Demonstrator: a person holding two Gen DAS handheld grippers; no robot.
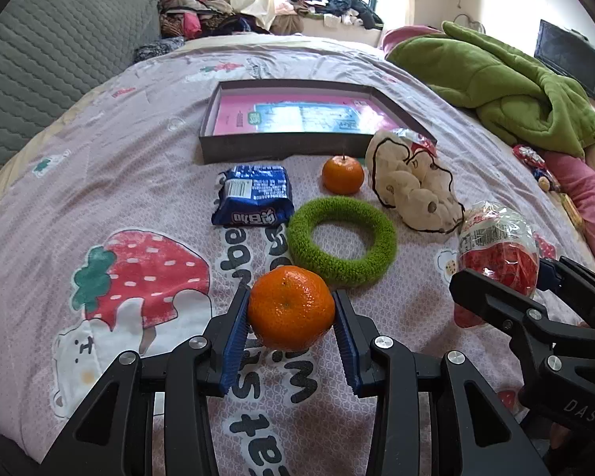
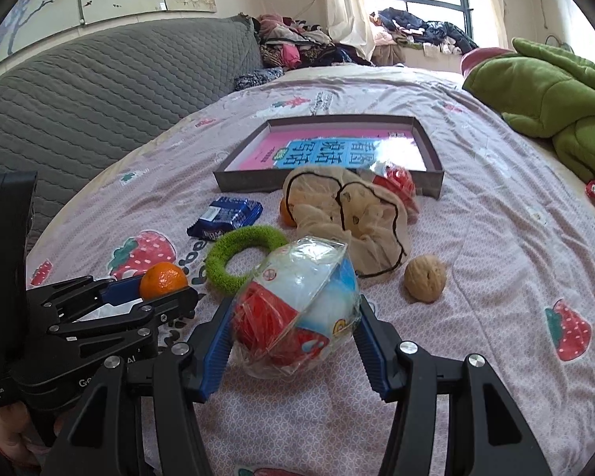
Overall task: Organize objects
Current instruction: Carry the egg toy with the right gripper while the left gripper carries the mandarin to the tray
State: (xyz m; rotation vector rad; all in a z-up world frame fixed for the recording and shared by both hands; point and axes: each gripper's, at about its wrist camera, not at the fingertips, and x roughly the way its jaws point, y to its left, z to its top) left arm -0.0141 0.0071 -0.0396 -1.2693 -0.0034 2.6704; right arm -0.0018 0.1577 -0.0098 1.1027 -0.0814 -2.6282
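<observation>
My left gripper (image 1: 291, 311) is shut on an orange tangerine (image 1: 290, 306), its blue pads pressing both sides just above the bedsheet. My right gripper (image 2: 293, 313) is shut on a plastic-wrapped red and white egg-shaped toy (image 2: 297, 301); the same toy (image 1: 496, 244) shows at the right of the left wrist view. Farther off a shallow grey box (image 1: 258, 148) with a pink and blue sheet inside lies on the bed. Before it lie a second tangerine (image 1: 343, 174), a blue snack packet (image 1: 254, 194), a green fuzzy ring (image 1: 341, 234) and a cream scrunchie (image 1: 412, 186).
A walnut (image 2: 424, 277) sits to the right of the toy. A green blanket (image 1: 496, 75) is heaped at the far right, and a grey quilted headboard (image 1: 59, 47) runs along the left. Clothes are piled by the window. Another wrapped red toy (image 2: 396, 182) lies behind the scrunchie.
</observation>
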